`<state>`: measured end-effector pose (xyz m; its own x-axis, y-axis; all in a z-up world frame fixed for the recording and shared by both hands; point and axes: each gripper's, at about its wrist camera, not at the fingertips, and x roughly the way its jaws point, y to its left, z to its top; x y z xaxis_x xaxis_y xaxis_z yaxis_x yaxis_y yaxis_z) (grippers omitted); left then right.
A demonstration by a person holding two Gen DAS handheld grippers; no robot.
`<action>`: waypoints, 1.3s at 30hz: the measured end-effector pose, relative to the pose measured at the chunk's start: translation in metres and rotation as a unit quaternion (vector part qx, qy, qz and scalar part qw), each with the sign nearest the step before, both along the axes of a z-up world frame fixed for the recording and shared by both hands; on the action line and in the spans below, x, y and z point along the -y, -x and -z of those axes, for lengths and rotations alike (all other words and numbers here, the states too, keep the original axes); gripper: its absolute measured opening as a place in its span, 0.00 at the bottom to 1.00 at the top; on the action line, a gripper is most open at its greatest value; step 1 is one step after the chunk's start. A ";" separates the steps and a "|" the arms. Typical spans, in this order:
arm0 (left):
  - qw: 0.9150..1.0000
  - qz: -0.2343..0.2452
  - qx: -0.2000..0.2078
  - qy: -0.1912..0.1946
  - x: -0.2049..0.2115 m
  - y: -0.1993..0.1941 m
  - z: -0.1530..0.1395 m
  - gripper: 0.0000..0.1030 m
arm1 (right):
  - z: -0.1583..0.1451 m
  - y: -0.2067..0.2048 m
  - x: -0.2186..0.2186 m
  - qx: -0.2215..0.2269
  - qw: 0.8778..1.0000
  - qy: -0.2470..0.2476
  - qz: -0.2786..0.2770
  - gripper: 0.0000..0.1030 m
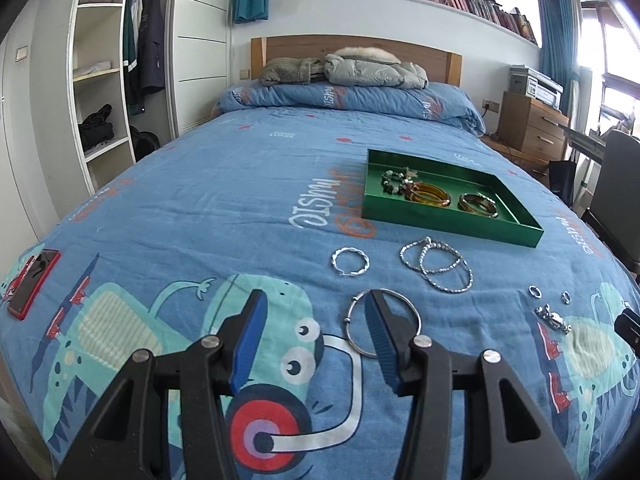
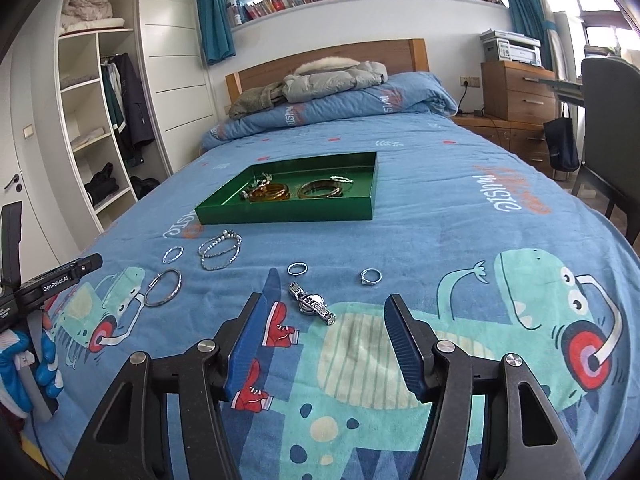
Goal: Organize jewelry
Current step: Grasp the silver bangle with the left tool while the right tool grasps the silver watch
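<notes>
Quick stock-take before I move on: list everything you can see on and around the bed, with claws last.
tray: 1, green, mid-bed
amber bangles: 2 sets, in tray
bead bracelet: 1, dark, in tray
twisted hoop: 1, silver, on quilt
chain bracelets: tangled, silver, before tray
plain bangle: 1, silver, under left claw
rings: 2, silver, near watch
watch: 1, silver, before right claw
phone: 1, red, left edge
left claw: open
right claw: open
</notes>
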<state>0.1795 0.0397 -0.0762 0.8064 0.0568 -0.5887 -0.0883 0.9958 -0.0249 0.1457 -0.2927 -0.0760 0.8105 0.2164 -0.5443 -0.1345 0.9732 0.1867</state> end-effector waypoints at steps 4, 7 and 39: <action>0.999 0.025 -0.032 0.006 0.011 -0.020 0.019 0.47 | 0.013 -0.017 -0.005 -0.015 1.000 0.004 -0.026 0.56; 0.998 0.039 -0.056 0.007 0.015 -0.032 0.032 0.47 | 0.022 -0.031 -0.009 -0.028 0.999 0.005 -0.043 0.54; 0.985 0.127 -0.111 -0.022 0.042 -0.062 0.053 0.05 | 0.050 -0.079 -0.038 -0.100 0.987 0.079 -0.101 0.23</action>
<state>0.2418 -0.0021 -0.1297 0.6500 -0.1001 -0.7533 0.1650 0.9862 0.0113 0.2248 -0.2543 -0.1262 0.6323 0.2619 -0.7291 -0.3049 0.9493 0.0766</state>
